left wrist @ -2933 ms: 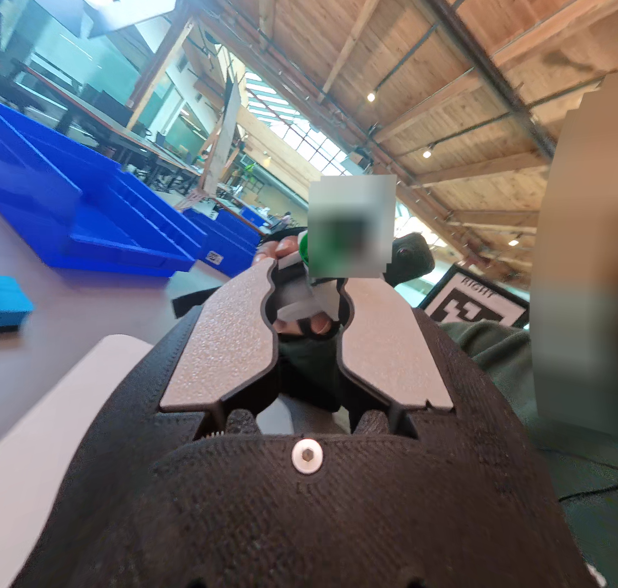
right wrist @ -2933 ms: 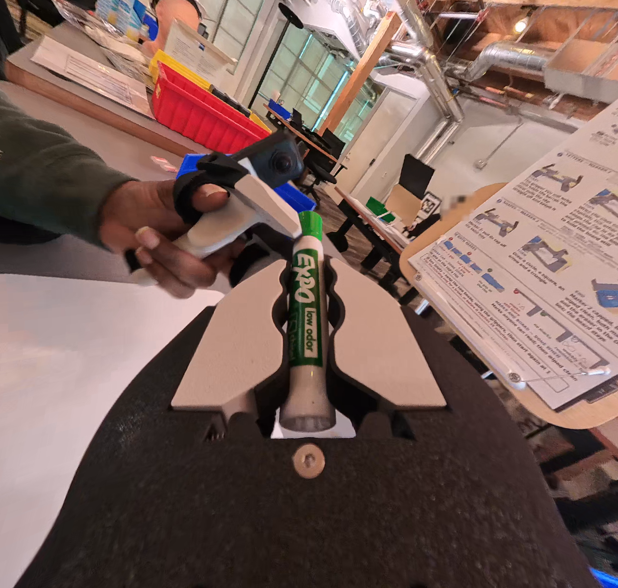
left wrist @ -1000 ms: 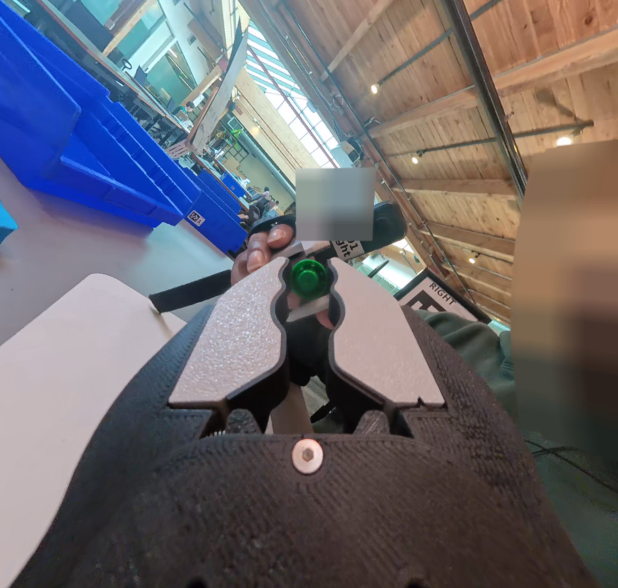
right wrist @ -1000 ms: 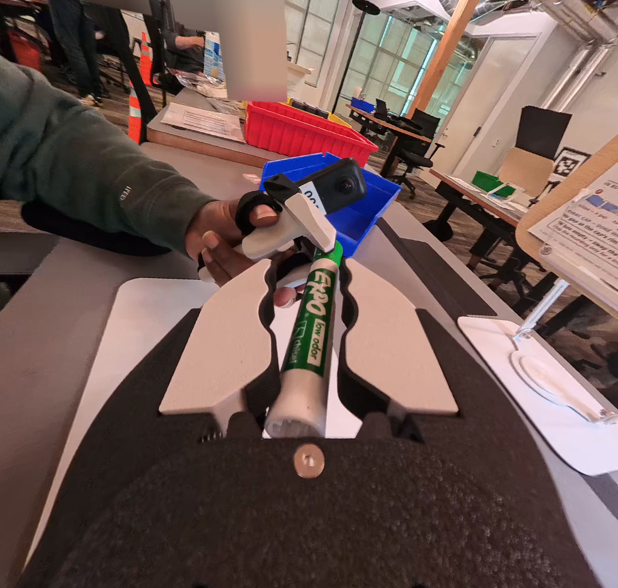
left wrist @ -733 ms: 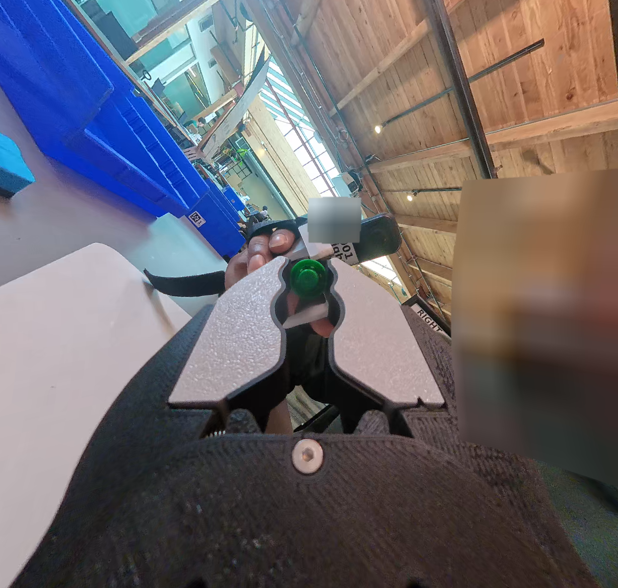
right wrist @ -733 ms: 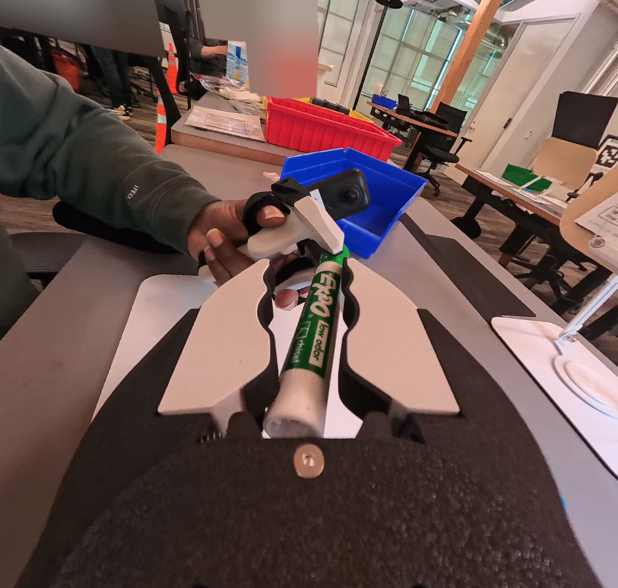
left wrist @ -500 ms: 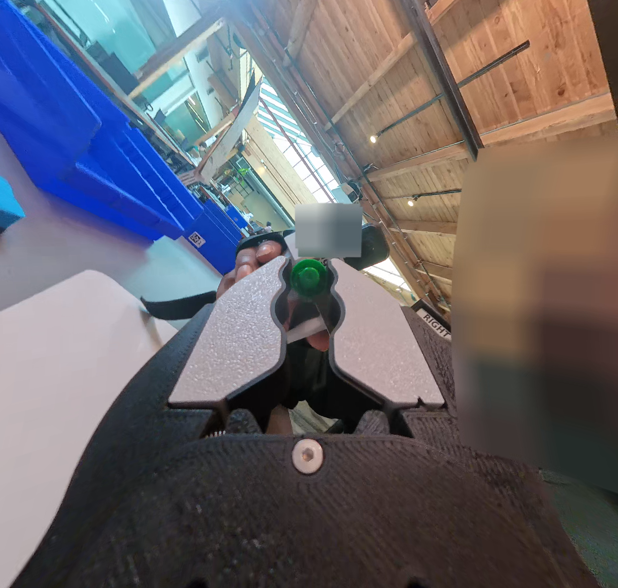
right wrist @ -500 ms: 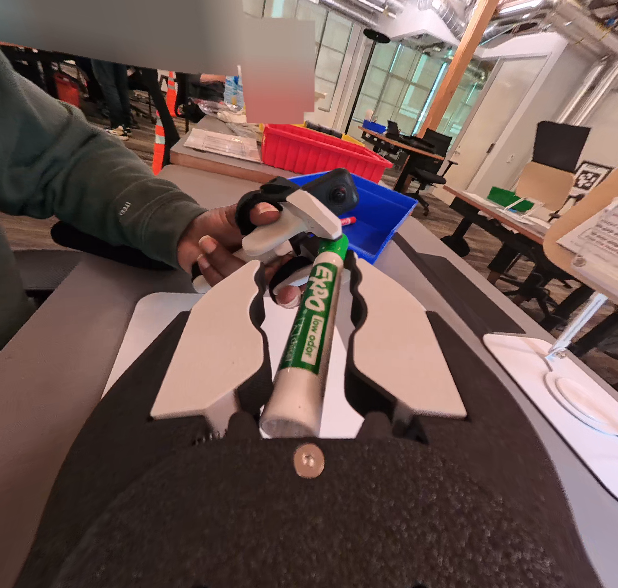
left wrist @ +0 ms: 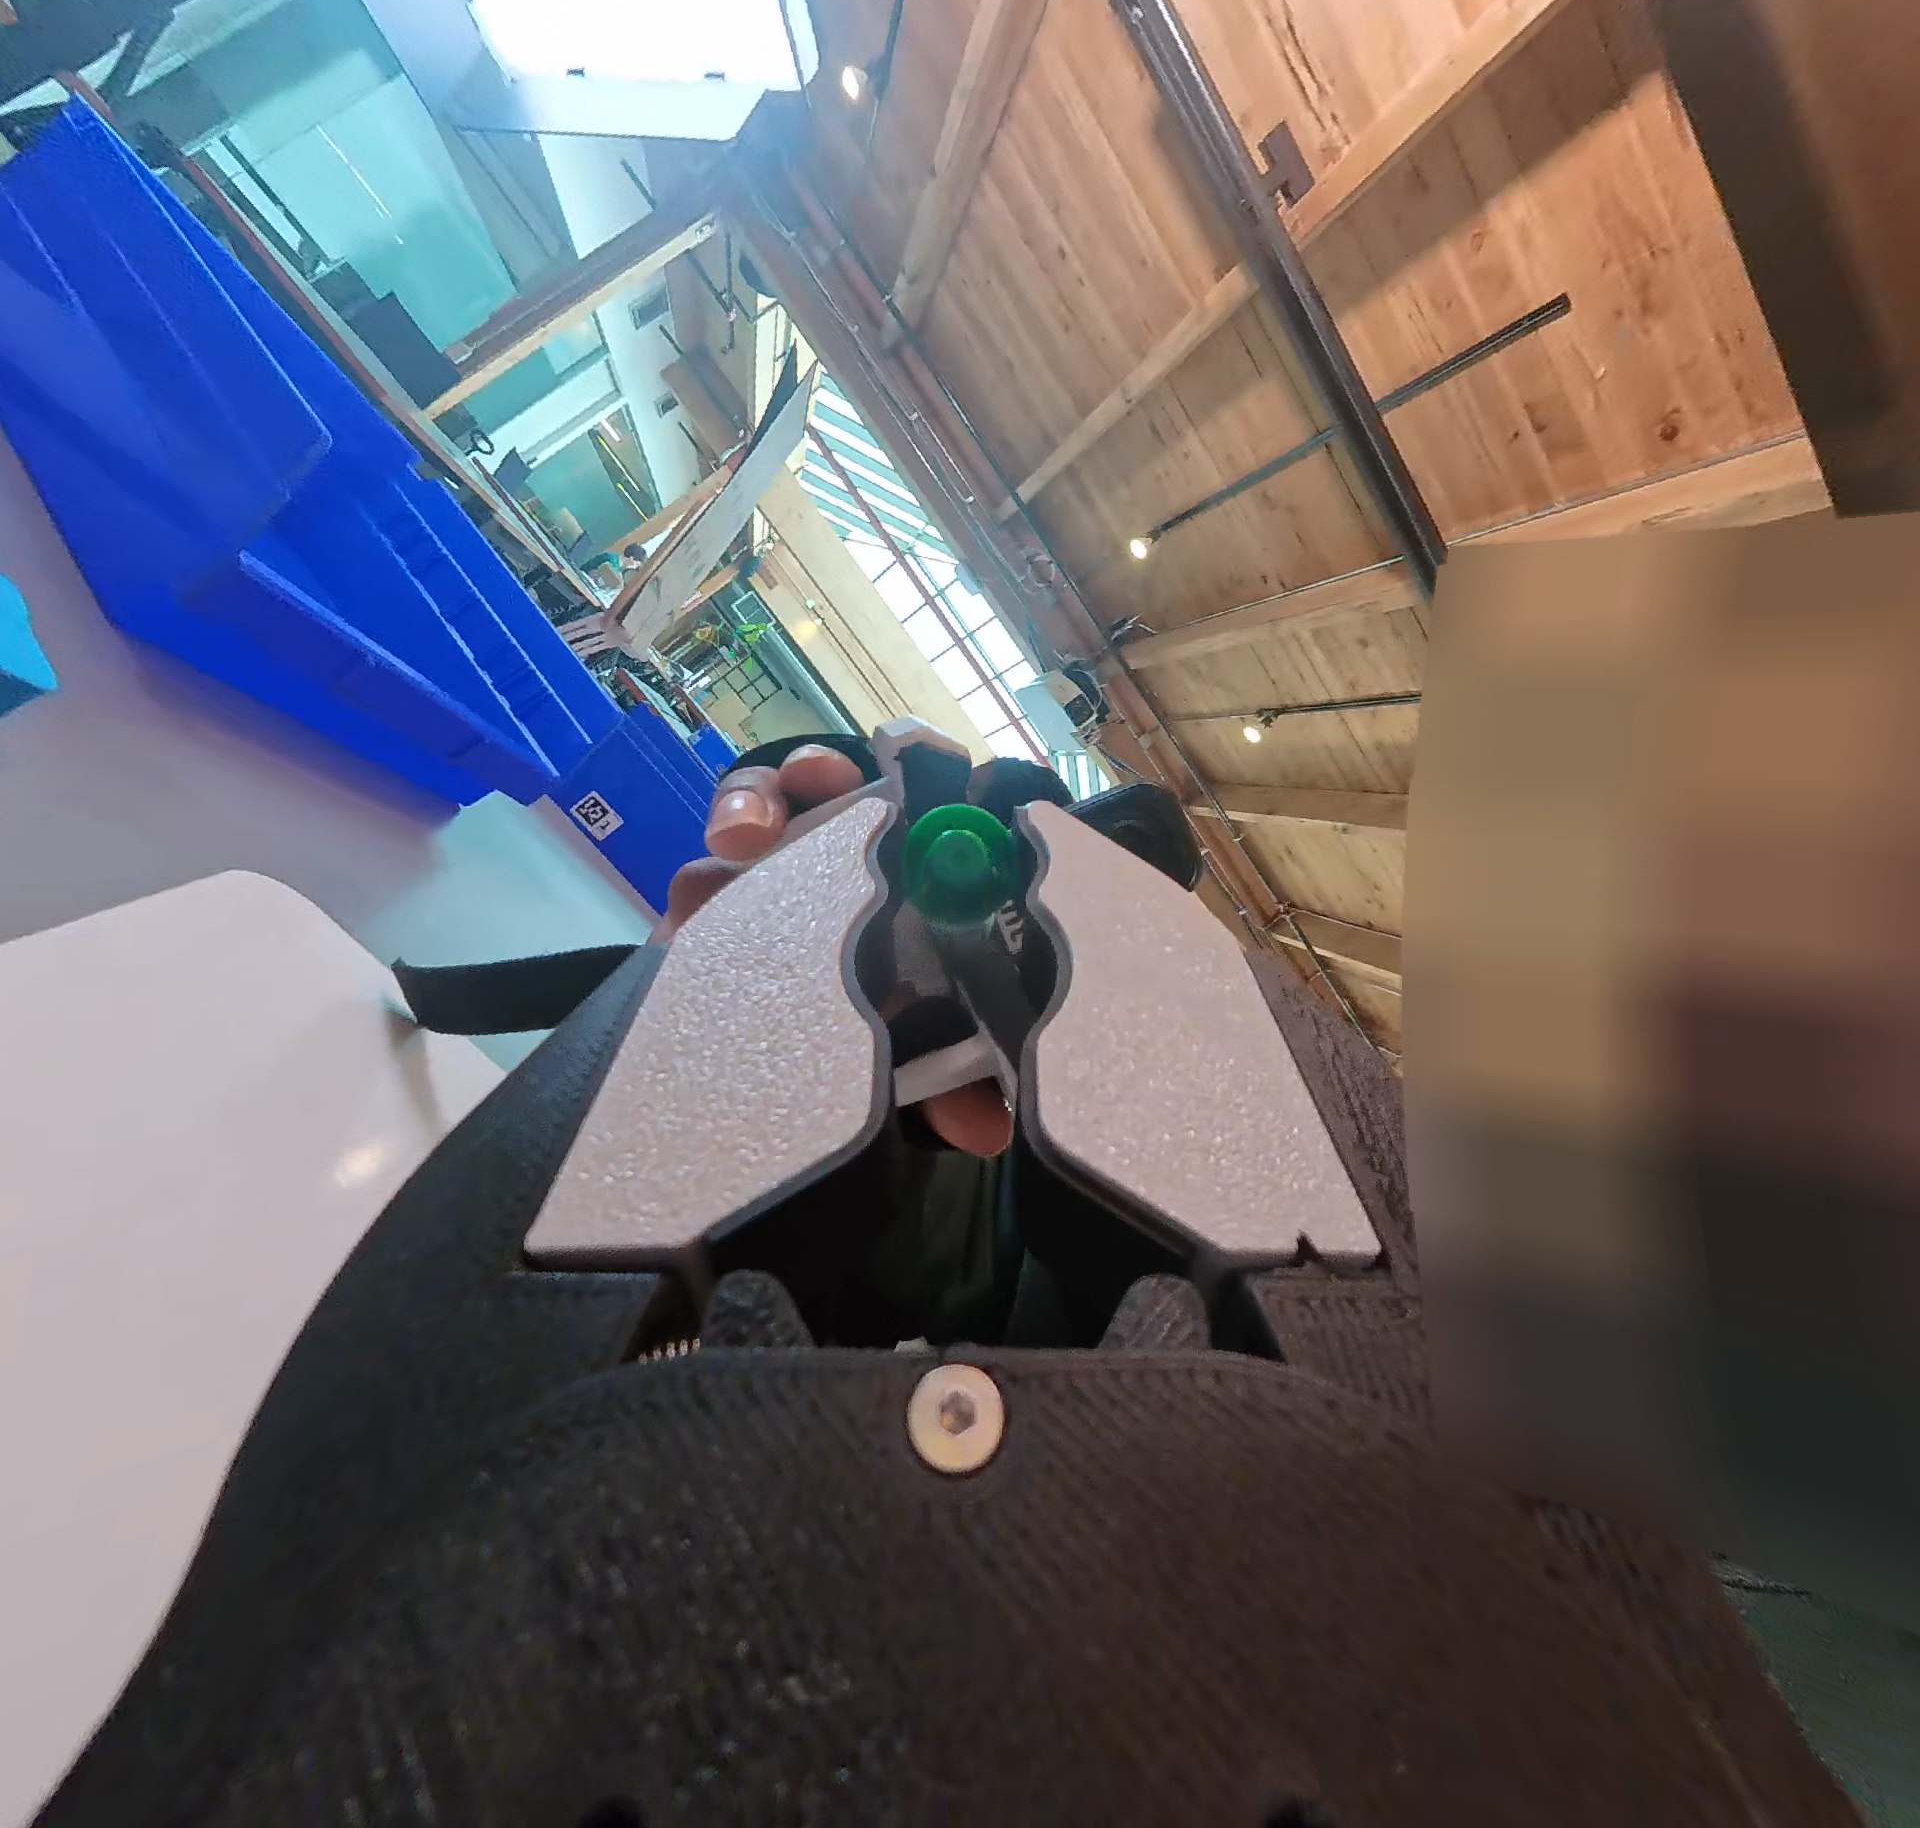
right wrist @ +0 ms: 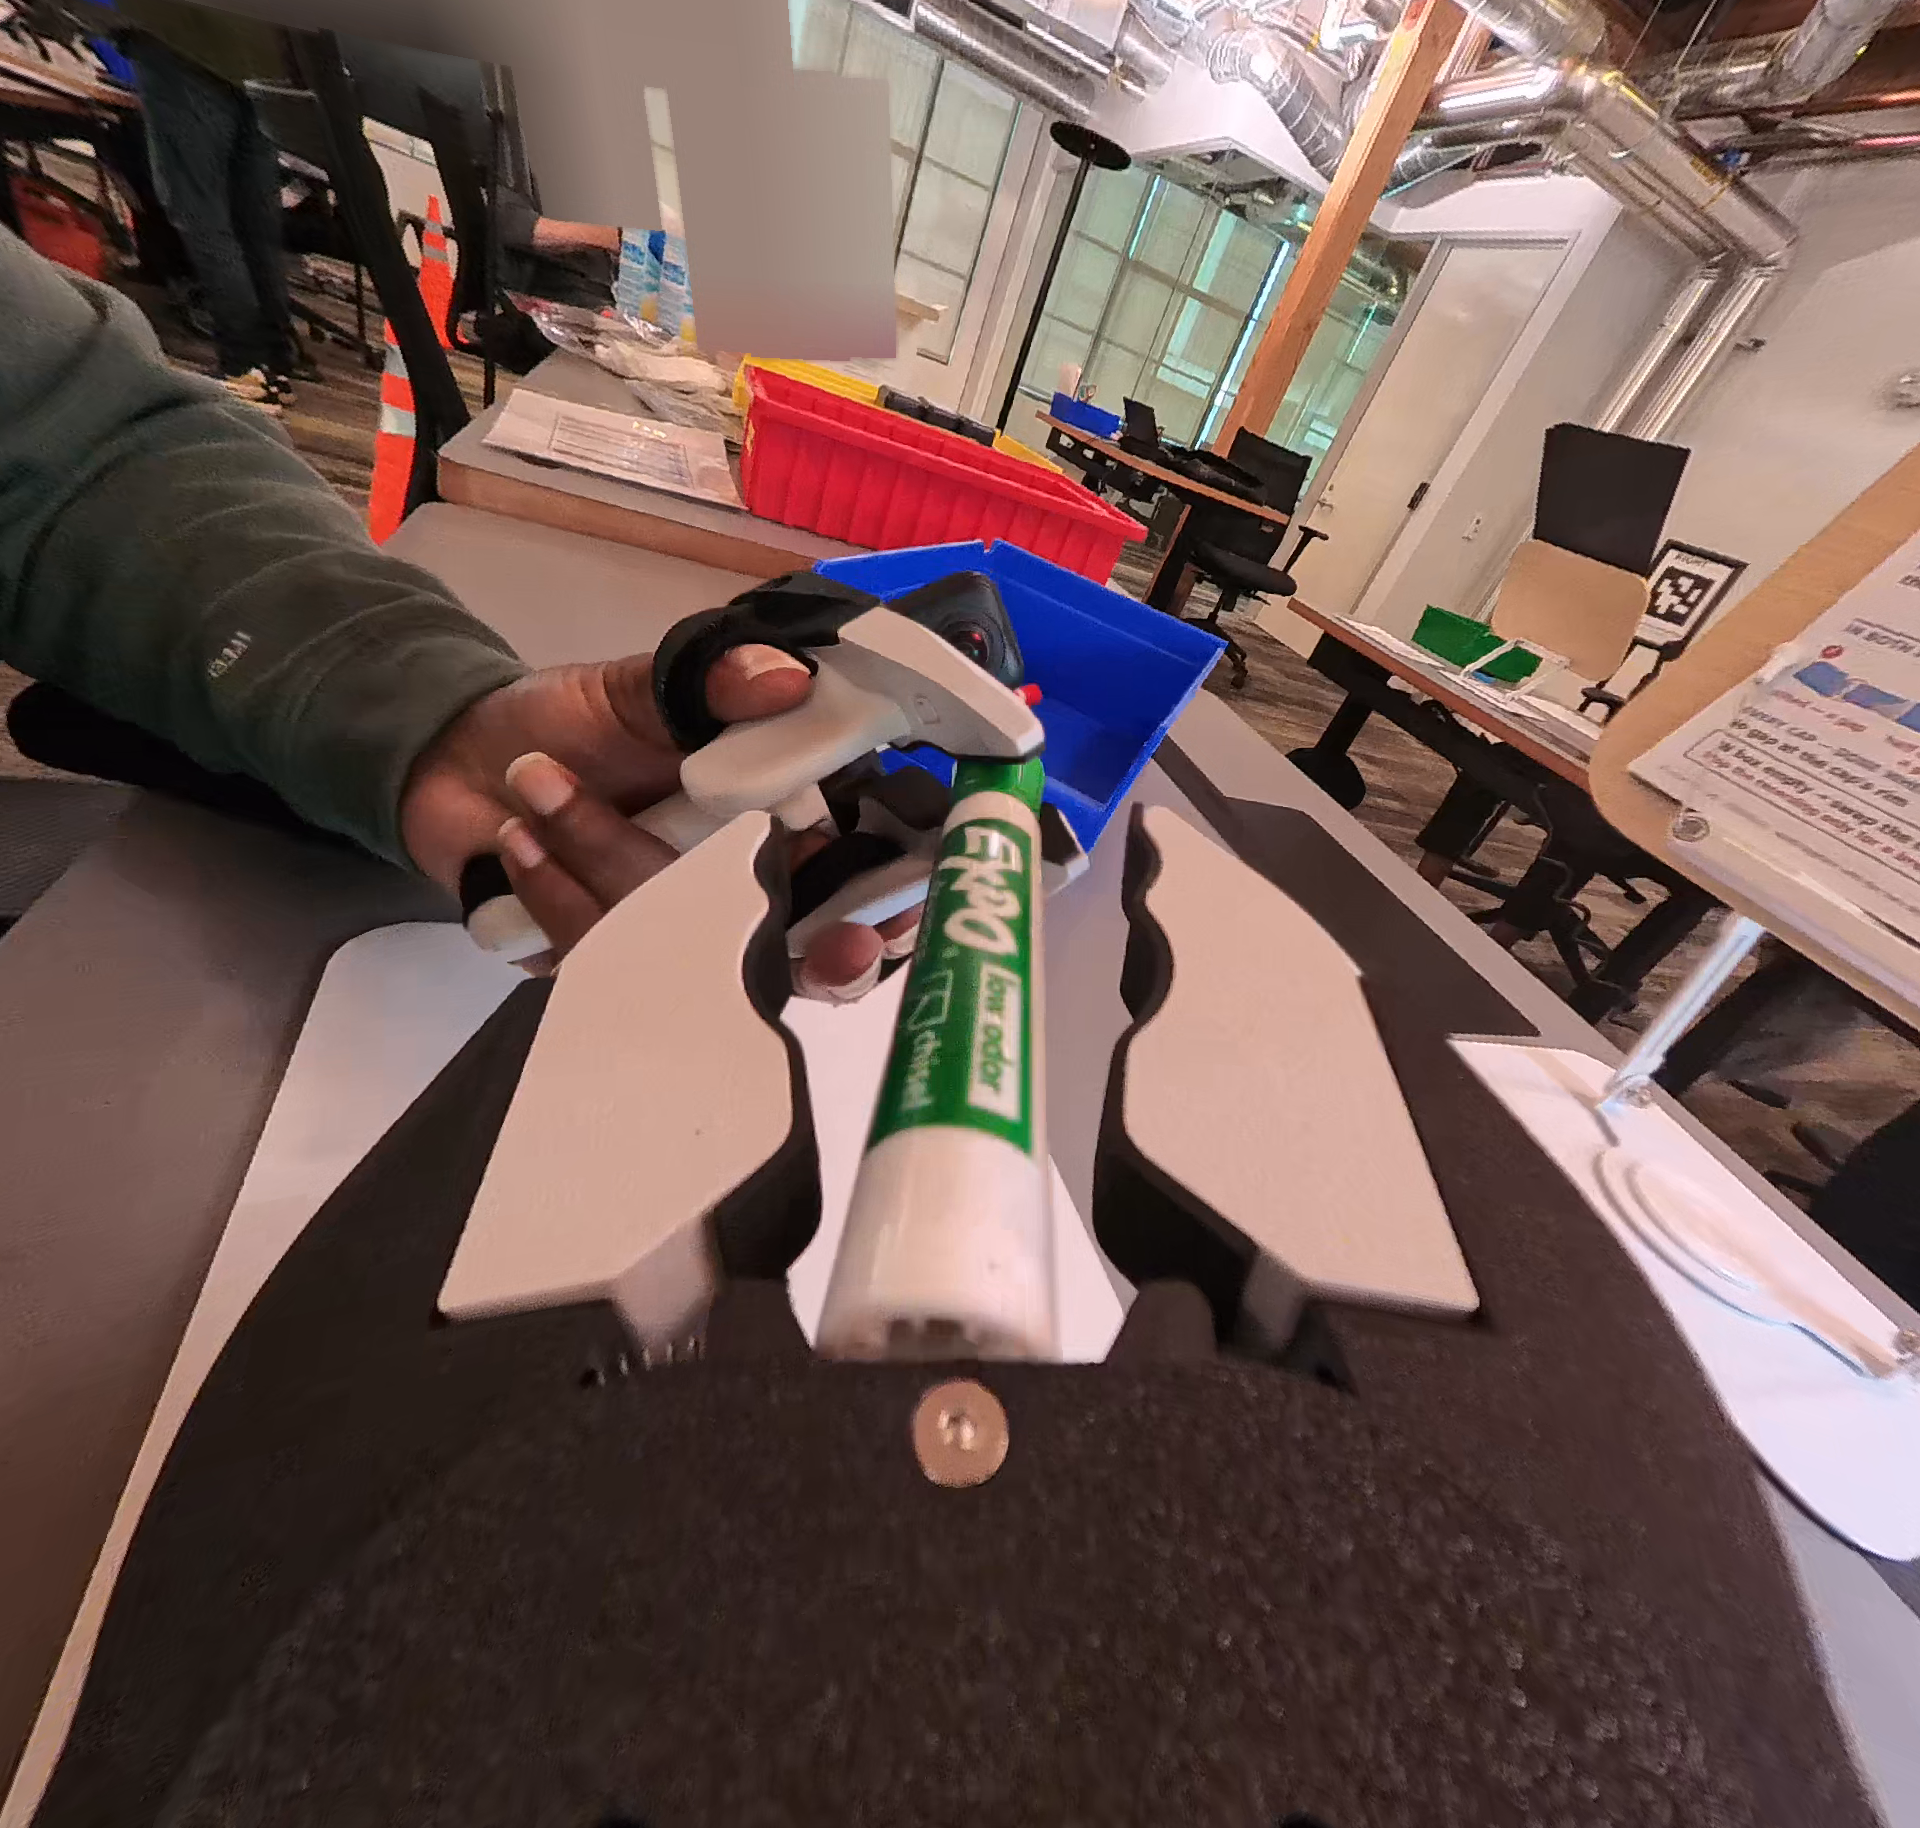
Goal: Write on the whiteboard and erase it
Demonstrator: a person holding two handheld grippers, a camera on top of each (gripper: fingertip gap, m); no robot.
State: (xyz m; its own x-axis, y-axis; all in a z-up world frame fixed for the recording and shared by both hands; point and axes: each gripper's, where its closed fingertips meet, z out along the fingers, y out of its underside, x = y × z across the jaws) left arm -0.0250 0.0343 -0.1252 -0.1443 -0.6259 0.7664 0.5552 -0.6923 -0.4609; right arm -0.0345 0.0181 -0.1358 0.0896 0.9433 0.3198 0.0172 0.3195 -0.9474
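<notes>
A green-capped whiteboard marker (right wrist: 956, 1030) lies between my right gripper's (right wrist: 951, 843) fingers, which stand wide apart and clear of its barrel. Its white butt end sits near the gripper base. My left gripper (left wrist: 956, 843) is shut on the marker's green cap (left wrist: 956, 869), seen end-on. In the right wrist view the left gripper (right wrist: 862, 698), held by a hand, covers the cap end. The white whiteboard (right wrist: 353, 1051) lies flat on the grey table under both grippers and also shows in the left wrist view (left wrist: 156, 1103).
Blue bins (left wrist: 260, 490) stand at the table's far side, with a teal block (left wrist: 21, 646) at the left edge. A blue bin (right wrist: 1101, 677) and a red bin (right wrist: 914, 490) sit behind the left gripper. A white stand base (right wrist: 1662, 1259) with an instruction sheet (right wrist: 1818, 739) is at right.
My right gripper's fingers have spread wide and let go of the marker barrel. My left gripper, which closed on the green cap earlier, still grips it.
</notes>
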